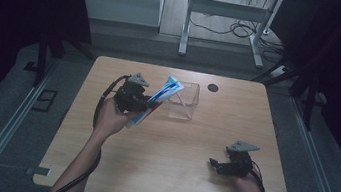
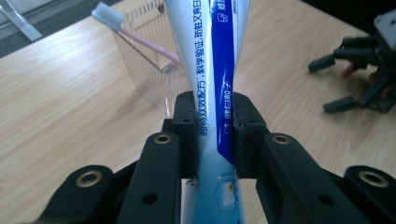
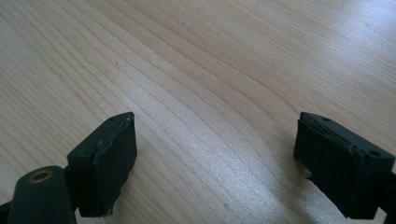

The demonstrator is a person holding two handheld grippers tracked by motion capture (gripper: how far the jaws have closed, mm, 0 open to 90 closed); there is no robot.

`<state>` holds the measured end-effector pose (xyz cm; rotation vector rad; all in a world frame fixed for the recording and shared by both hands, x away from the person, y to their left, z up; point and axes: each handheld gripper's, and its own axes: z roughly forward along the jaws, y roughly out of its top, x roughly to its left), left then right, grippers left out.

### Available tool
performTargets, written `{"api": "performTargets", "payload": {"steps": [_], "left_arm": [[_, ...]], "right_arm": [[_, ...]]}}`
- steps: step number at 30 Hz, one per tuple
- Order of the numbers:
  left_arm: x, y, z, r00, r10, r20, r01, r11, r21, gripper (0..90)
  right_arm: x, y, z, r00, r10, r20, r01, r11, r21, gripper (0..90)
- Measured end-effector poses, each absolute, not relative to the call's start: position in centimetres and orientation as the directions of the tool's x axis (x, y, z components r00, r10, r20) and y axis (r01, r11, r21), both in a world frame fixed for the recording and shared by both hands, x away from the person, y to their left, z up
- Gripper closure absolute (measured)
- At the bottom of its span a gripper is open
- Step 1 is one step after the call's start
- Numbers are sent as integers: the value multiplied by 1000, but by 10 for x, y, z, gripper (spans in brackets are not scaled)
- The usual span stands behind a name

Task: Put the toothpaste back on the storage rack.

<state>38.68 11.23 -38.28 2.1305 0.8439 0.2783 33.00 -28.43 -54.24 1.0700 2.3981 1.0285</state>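
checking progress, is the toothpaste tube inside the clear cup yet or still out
Still out. The toothpaste tube is clamped in the left hand-held gripper, tilted beside the clear cup, which holds a toothbrush.

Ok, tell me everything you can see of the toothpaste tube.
The toothpaste tube is a soft-looking white tube with a dark blue band along it, blue printed characters and a pale blue picture at its near end. The left gripper is shut on it, its pads pressing the tube's two sides. In the high view it is held off the wooden table, slanting up and away, its far end over the clear ribbed container, which holds a pink-handled toothbrush. Its cap cannot be made out.
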Motion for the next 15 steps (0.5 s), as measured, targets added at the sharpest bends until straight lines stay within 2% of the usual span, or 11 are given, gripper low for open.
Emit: {"api": "performTargets", "payload": {"steps": [15], "left_arm": [[410, 95, -373, 738, 670, -79, 447, -398, 801, 751]], "right_arm": [[330, -284, -542, -668, 744, 3, 515, 459, 723, 133]]}}
